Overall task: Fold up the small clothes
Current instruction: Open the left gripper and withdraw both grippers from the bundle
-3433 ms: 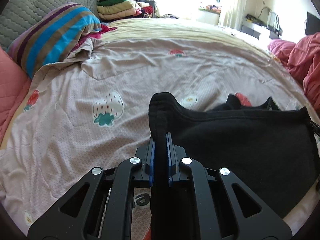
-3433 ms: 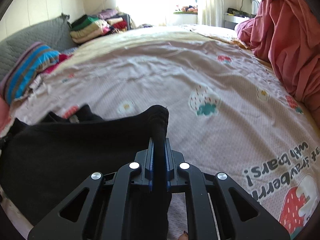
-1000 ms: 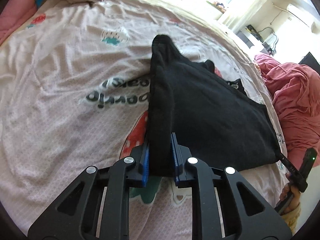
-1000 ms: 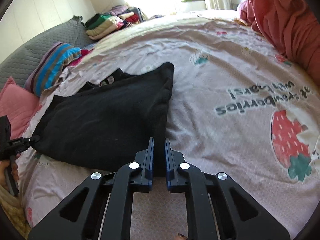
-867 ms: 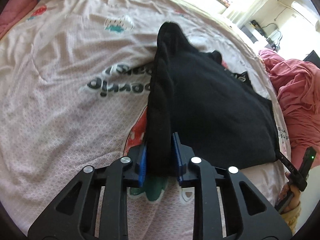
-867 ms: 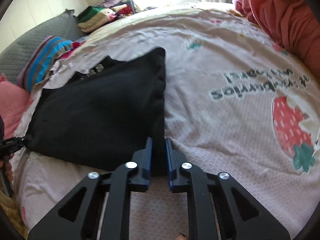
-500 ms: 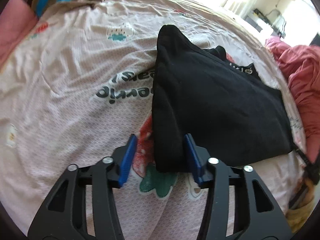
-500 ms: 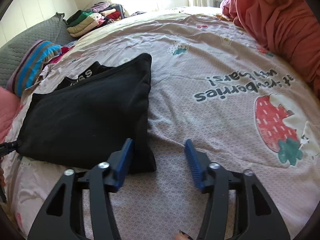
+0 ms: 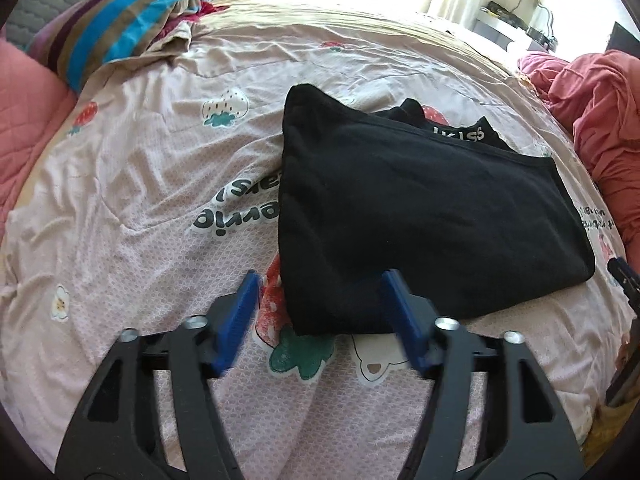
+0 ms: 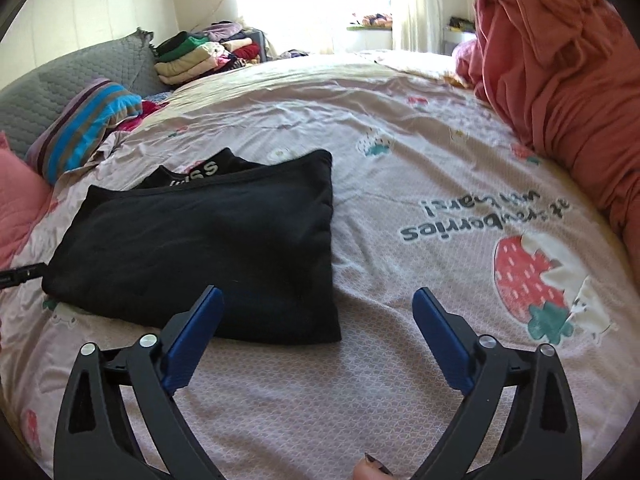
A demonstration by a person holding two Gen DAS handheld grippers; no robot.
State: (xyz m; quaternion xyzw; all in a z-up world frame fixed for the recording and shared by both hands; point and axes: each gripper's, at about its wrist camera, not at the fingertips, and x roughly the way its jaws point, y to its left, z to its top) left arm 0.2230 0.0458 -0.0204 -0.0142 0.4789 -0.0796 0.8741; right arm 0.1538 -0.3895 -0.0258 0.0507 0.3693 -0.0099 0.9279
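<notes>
Both tools are spread wide and empty: the left tool (image 9: 320, 312) straddles the near-left corner of the black garment (image 9: 420, 208) without pinching it, and the right tool (image 10: 316, 336) stands open just off the garment's near-right corner. The garment lies folded on the bed (image 9: 120, 208), its near edge at 6 o'clock in the left view, with a waistband (image 9: 460, 134) poking out from under its far edge at 1 o'clock.

Risk, as I judge it: the fold looks loose and thick along the left side, so a jaw dragging across it could peel the top layer open. The left tool's right jaw already overlaps the cloth, so lifting away at a slant could snag that corner. Gripping only one layer for the next fold would skew the stack, and the protruding waistband could be left sticking out.

Room: the bedsheet is open from 9 to 11 o'clock of the garment in the left view, and toward 3 o'clock in the right view. The red blanket heap (image 10: 560, 80) crowds 1 to 3 o'clock farther out. The striped pillow (image 9: 120, 20) sits well apart at 10 o'clock.
</notes>
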